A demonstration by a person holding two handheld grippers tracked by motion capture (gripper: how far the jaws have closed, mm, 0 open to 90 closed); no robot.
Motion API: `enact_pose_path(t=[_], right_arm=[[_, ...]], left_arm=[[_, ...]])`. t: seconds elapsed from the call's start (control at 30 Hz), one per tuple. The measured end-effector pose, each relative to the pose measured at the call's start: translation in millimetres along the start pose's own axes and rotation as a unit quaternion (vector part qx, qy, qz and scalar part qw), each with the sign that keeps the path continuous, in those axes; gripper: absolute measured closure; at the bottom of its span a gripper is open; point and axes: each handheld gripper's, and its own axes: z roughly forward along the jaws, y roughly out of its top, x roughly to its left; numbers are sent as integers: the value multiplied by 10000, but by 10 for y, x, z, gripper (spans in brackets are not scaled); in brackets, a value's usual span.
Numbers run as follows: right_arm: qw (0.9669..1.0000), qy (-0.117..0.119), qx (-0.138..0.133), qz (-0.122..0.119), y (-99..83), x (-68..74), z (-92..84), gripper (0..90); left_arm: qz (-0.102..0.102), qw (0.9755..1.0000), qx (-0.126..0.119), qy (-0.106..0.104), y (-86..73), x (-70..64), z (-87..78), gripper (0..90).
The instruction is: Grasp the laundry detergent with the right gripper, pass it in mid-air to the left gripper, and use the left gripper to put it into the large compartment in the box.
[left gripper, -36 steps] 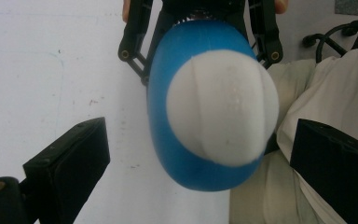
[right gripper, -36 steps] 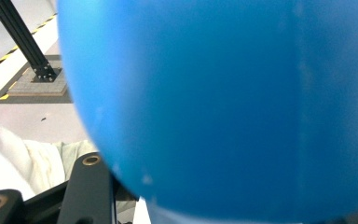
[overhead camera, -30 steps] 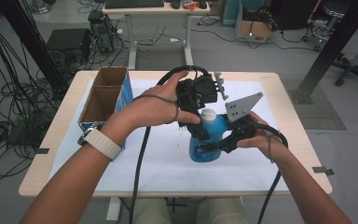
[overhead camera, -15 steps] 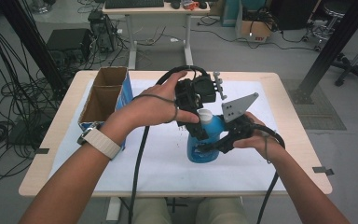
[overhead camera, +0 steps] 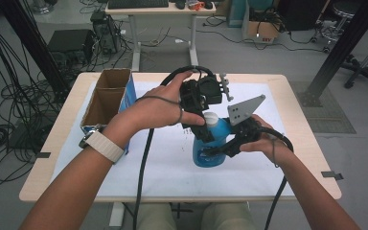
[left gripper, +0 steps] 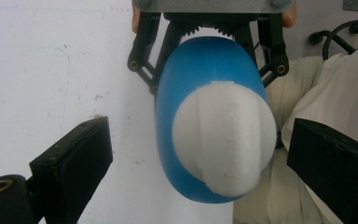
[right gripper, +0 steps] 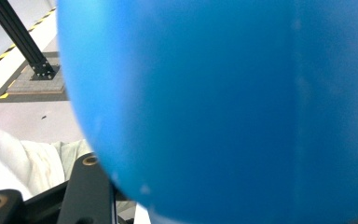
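Here, bottle (overhead camera: 210, 143): upright on the bench (overhead camera: 287, 96), near its middle.
Right tongs (overhead camera: 220, 148): clamped on the body.
Left tongs (left gripper: 200, 154): agape around the white cap (left gripper: 223, 140), probably untouched.
Advice: centre, then close squarely.

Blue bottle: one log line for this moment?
blue bottle upright on table | right gripper shut on body | left gripper open over white cap

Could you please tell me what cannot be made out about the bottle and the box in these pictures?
- Blue bottle: its label is too small to read in the high view; the right gripper covers part of it.
- White cap: seen from above in the left gripper view, so how it opens stays unclear.
- Right gripper view: the bottle is too close; its outline is cut off.
- Cardboard box: its floor is hidden by its walls.
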Motion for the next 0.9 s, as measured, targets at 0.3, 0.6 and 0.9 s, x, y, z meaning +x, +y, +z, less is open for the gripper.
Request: enact_pose_path(t=[0.3, 0.6, 0.9], right_arm=[[9999, 70, 17, 116, 10, 21, 2, 422], [10000, -3, 57, 15, 3, -3, -1, 422], [10000, -3, 53, 14, 13, 0, -18, 422]], left_arm=[[-20, 10000, -26, 5, -5, -5, -7, 70], [-20, 10000, -74, 26, -15, -12, -12, 70], [-9, 10000, -74, 30, -5, -12, -20, 70]])
